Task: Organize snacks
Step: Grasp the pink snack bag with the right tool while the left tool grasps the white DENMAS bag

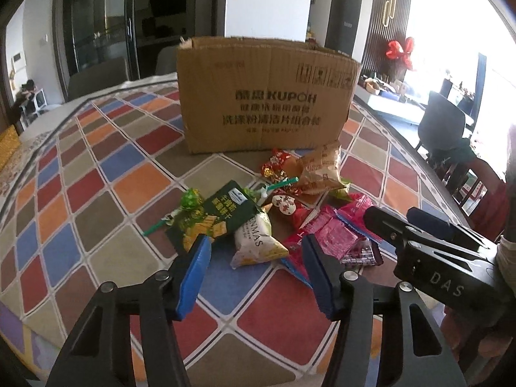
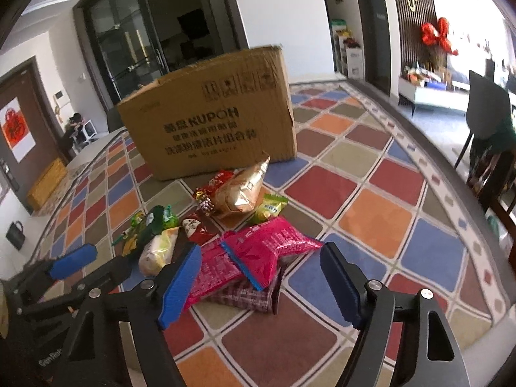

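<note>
A pile of snack packs lies on the checkered tablecloth (image 1: 96, 193) in front of an open-topped cardboard box (image 1: 267, 96). My left gripper (image 1: 254, 245) is open just above the near side of the pile. A white pack (image 1: 258, 245) shows between its blue pads without touching them, and a dark green cracker pack (image 1: 216, 219) lies by the left pad. My right gripper (image 2: 259, 251) is open around the near end of the pink packets (image 2: 267, 245), its pads standing off them. A golden-brown bag (image 2: 242, 190) and red candies (image 2: 206, 200) lie nearer the box (image 2: 213, 125).
Each gripper shows in the other's view: the right gripper (image 1: 403, 222) beside the pink packets, the left gripper (image 2: 96, 267) by the green pack. Dark chairs (image 2: 490, 119) stand past the table's right edge. A sleeve (image 1: 506, 258) is at the far right.
</note>
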### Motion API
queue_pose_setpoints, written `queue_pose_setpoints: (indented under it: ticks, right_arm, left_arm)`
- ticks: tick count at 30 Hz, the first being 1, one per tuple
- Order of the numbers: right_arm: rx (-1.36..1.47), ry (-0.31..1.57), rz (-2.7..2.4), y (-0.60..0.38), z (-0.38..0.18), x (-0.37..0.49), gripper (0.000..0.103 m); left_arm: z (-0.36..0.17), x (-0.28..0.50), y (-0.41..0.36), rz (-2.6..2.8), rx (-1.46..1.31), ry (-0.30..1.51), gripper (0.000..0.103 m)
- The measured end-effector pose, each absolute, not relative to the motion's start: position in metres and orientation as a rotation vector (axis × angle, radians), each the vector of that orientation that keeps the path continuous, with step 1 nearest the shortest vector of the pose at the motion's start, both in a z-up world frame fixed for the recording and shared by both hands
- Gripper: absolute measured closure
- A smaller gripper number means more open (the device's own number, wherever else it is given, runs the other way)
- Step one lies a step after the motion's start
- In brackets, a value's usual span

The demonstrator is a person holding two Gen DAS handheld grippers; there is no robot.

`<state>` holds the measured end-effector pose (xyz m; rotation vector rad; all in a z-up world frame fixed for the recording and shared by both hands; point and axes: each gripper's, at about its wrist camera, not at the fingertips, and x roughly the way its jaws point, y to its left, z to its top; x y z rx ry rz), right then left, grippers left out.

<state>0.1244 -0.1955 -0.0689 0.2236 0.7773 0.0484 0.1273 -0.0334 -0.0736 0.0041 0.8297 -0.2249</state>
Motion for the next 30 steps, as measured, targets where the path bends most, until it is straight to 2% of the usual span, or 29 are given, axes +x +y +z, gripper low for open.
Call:
queue_pose_setpoints:
  ticks: [23,27,28,30]
  right_arm:
    - [0.398,0.899,-0.002,-0.203,-0.098,0.175,0.036]
    - [0.416,0.904,-0.011,-0.205,-0.100,0.184,0.036]
    - [0.414,0.913,-0.015,-0.205,-0.101,0.187,0.037]
    - [0.406,0.928,-0.019,-0.204,-0.104,0.190,0.048]
  left_arm:
    - [-0.106,0.174,-0.039,-0.224,-0.088,0.938,0.058]
    - [-0.108,0.177,-0.040,-0.222,-0.085,0.944,0.068]
    - [-0.108,0.177,-0.040,-0.223,-0.085,0.944,0.068]
    - [-0.108,0.177,-0.041,-0.222,-0.081,0.940,0.071]
